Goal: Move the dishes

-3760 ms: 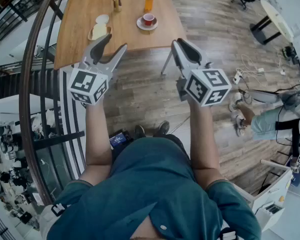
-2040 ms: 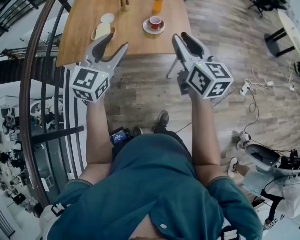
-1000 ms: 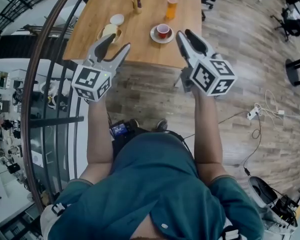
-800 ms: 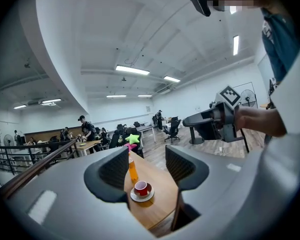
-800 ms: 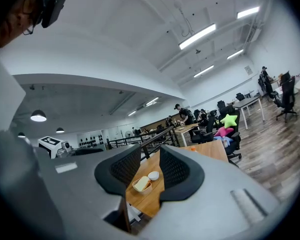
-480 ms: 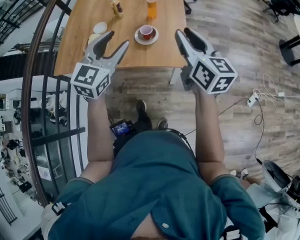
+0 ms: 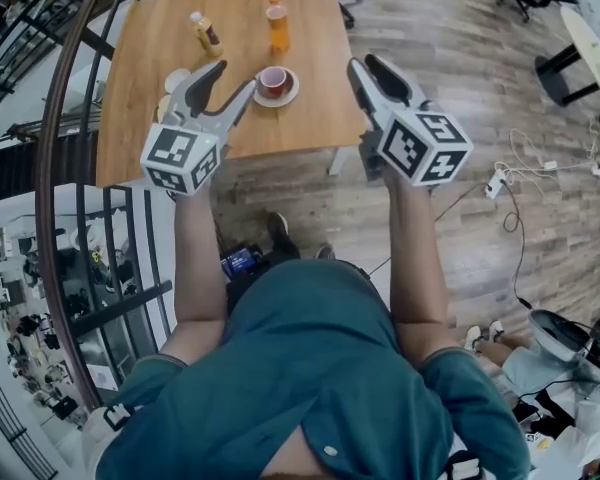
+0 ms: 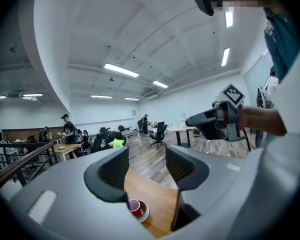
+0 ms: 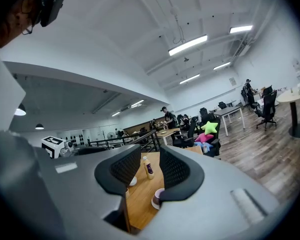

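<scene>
Holding left gripper (image 7: 232,78) and right gripper (image 7: 365,64) by counter's (image 7: 160,28) near edge, fingers of each standing apart, gripping nothing. Cup (image 7: 272,78) sitting on saucer (image 7: 291,93) just inside that edge. Railing (image 7: 68,218) bounding left, open floor (image 7: 430,28) lying right.

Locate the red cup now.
In the head view, the red cup sits on a white saucer on the wooden table, just this side of the orange bottle.

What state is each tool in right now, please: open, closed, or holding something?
Left tool: open, jaws apart, holding nothing.
Right tool: open, jaws apart, holding nothing.
</scene>
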Available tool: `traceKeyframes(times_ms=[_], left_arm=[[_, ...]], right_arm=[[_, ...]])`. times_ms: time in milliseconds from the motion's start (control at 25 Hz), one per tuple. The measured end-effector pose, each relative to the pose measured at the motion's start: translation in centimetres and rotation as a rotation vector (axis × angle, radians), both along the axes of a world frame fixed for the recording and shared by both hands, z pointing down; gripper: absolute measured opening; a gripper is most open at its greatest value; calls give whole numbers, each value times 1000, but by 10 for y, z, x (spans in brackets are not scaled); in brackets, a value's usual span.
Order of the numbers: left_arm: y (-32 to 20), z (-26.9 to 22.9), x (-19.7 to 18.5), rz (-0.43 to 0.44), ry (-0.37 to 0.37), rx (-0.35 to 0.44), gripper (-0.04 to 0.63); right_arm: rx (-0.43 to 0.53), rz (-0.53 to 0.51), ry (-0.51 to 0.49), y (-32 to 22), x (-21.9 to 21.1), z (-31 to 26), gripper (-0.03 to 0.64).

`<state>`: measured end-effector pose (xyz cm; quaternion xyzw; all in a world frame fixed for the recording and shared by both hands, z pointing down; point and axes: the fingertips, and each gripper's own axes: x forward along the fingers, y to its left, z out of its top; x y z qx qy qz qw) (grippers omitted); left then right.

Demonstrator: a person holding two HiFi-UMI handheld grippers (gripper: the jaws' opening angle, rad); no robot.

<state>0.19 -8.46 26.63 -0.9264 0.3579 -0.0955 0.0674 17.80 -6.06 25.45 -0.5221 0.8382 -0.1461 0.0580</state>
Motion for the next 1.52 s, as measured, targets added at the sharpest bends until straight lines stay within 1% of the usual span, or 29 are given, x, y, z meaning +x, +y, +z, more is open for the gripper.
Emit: traceKeyframes(times_ms=[160, 640, 1000, 1240, 1520], left_arm=[[-21, 0, -7, 36, 9, -3, 232], [-78, -6, -41, 109, 48, 2, 232], [-105, 1, -57, 155, 84, -22, 232], [-117, 14, -67, 137, 89, -52, 231], [-142, 28, -84, 78, 71, -72, 232]], right_arm=[[-2, 31, 9, -16, -11, -4, 100], [-2, 104, 44, -56, -50, -14, 100], [-37, 134, 81, -77, -77, -10, 100], [-61, 120, 93, -96, -82, -4, 100], [-62, 61, 85, -138, -95, 3, 100]])
